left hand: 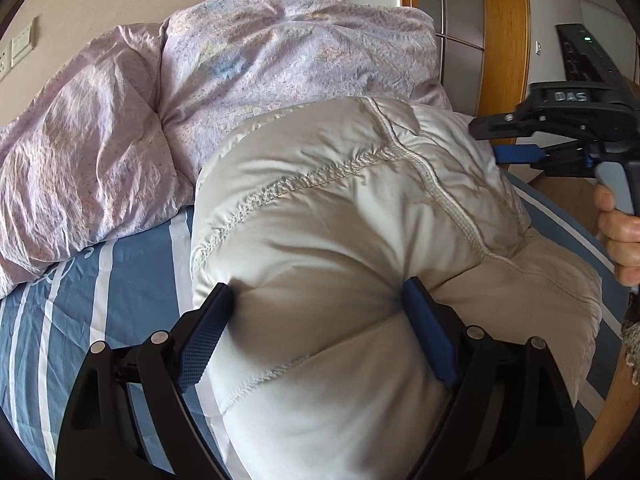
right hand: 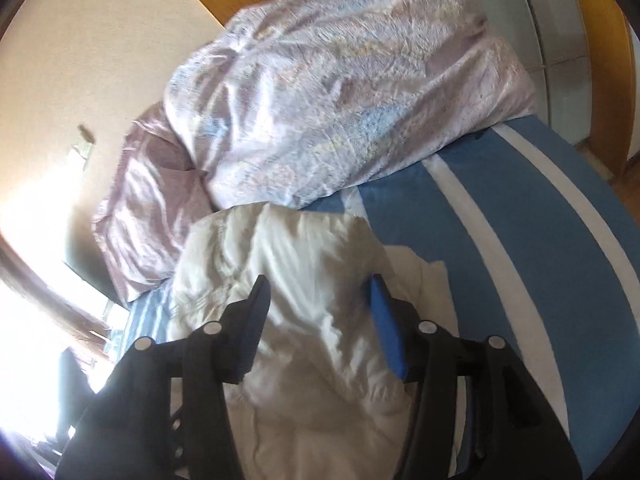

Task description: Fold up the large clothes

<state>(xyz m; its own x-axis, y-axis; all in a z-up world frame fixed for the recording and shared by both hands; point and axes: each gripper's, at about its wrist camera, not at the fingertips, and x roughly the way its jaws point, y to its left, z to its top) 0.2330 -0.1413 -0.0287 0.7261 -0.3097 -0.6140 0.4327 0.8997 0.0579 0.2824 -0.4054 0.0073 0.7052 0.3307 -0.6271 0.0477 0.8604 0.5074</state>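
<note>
While the puffy cream quilted garment [left hand: 360, 216] lies bundled on the blue striped bed [left hand: 120, 280], the left tool [left hand: 316, 300] straddles its near fold at 6 o'clock, jaws spread wide with both blue pads pressing into the padding. At 3 o'clock the right tool [left hand: 486, 142], held by a hand [left hand: 620, 236], sits at the garment's far edge. From its own blurred camera, the right tool [right hand: 320, 292] stands partly open over the fabric, gripping nothing. A lilac duvet [left hand: 200, 92] is heaped at 11 o'clock.
</note>
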